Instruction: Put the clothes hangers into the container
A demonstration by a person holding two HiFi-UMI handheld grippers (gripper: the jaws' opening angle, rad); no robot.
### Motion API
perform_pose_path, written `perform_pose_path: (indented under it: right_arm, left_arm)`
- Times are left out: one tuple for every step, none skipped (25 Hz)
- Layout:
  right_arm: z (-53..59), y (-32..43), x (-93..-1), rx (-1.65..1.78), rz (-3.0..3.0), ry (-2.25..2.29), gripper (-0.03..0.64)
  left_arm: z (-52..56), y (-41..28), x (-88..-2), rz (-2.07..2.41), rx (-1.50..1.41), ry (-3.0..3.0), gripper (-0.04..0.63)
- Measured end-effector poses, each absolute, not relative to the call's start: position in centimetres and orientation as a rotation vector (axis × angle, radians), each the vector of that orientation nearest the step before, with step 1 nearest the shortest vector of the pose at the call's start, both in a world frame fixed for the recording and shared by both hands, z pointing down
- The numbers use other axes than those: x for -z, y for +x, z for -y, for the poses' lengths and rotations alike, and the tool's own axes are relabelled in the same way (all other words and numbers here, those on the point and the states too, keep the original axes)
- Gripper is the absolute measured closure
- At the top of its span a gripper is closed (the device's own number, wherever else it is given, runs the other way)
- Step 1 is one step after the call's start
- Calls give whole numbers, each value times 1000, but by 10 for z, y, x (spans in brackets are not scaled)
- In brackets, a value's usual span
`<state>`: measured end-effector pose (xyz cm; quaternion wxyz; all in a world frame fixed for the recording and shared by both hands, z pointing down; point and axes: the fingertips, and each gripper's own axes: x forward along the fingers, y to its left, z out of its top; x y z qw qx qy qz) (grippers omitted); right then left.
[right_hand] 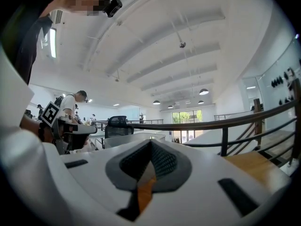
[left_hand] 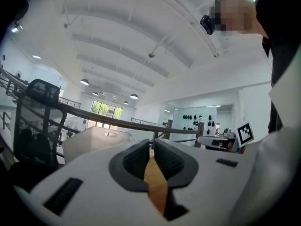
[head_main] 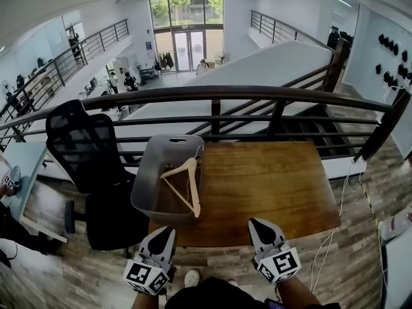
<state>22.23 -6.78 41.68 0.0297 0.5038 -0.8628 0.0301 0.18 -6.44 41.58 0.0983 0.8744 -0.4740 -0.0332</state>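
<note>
Left tongs (head_main: 165, 232) and right tongs (head_main: 259, 224) are both pressed shut with nothing between them. In each gripper view the dark grey, finely ribbed pads meet at their tips, set in smooth white plastic shells. Each carries a cube with black-and-white square markers. Both hover at the near edge of the tabletop (head_main: 270, 185), the left one close to the near-left corner, the right one nearer the middle of that edge.

The tabletop is a rectangular slab of warm brown wood with visible grain. Along its left edge, toward the far-left corner, stands the container (head_main: 145, 184), a grey translucent plastic tub with rounded corners and a slot handle in its far wall. Inside it lies one clothes hanger (head_main: 182, 170) of pale, smooth wood, triangular in outline and tilted against the tub's right wall.

Beyond the far edge runs a dark metal railing (head_main: 257, 95). A black mesh-backed office chair (head_main: 84, 147) stands to the left of the container.
</note>
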Motion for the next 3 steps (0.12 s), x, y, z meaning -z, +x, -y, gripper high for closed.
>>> perform_pose_path:
  right_arm:
    - [69,220,-416,-87,2661,1551,626]
    - [70,219,-415,-79,2662,1549,624]
    - [71,217,-413,-71,2663,1547,625]
  left_arm:
    - [65,0,-415,1401,99,2589,558]
    - [66,-1,-414,1400,98,2592,558]
    - [67,-3,-413,1399,97,2596,558]
